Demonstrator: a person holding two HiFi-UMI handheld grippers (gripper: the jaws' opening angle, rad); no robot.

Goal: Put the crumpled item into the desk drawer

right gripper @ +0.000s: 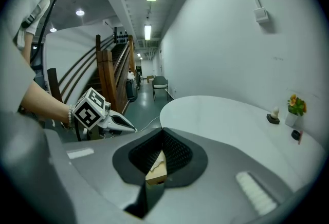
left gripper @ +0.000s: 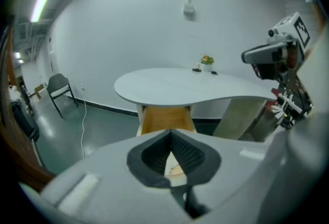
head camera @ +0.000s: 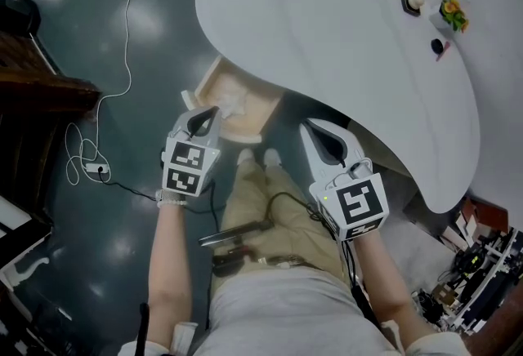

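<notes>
Crumpled white item (head camera: pixel 237 104) lies inside the open wooden drawer (head camera: pixel 245 134), which sticks out from under the near edge of the white desk (head camera: pixel 327 28). At the drawer's left corner hangs the left gripper (head camera: pixel 211 113), its jaws pressed together with nothing seen held between them, the tip just beside the item. Further right, near the desk's curved near edge, the right gripper (head camera: pixel 309 127) also has its jaws closed and empty. A small potted plant (head camera: pixel 452 13) stands at the desk's far right edge.
</notes>
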